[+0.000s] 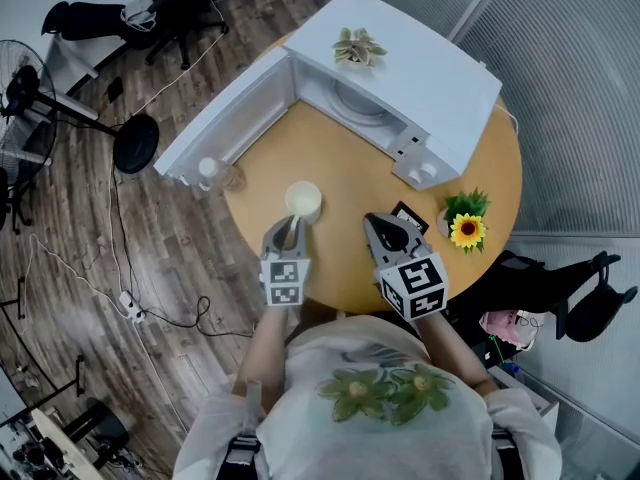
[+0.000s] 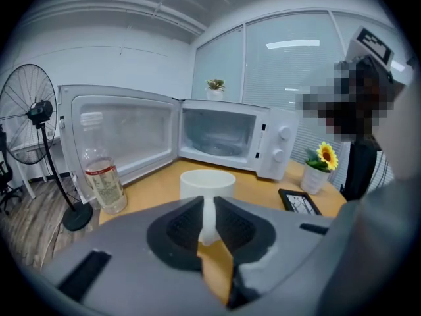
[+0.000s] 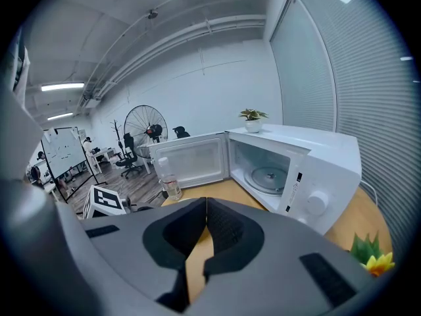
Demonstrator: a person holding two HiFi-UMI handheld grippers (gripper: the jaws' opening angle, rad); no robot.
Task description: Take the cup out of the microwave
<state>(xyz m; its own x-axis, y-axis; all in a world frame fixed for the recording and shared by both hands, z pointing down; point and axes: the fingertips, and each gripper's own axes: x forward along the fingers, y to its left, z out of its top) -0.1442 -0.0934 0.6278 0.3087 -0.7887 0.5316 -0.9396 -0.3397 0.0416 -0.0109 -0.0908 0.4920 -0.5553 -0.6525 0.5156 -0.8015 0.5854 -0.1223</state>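
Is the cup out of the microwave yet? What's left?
Yes, it's out: the microwave stands open with only its turntable inside. The left gripper pinches the white cup by its handle at the table; whether it rests there is unclear. Left: set it down, let go.

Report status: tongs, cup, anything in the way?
Left tongs shut on cup handle; right tongs shut, empty. Cup clear of the open microwave. Bottle stands aside, nothing blocking.
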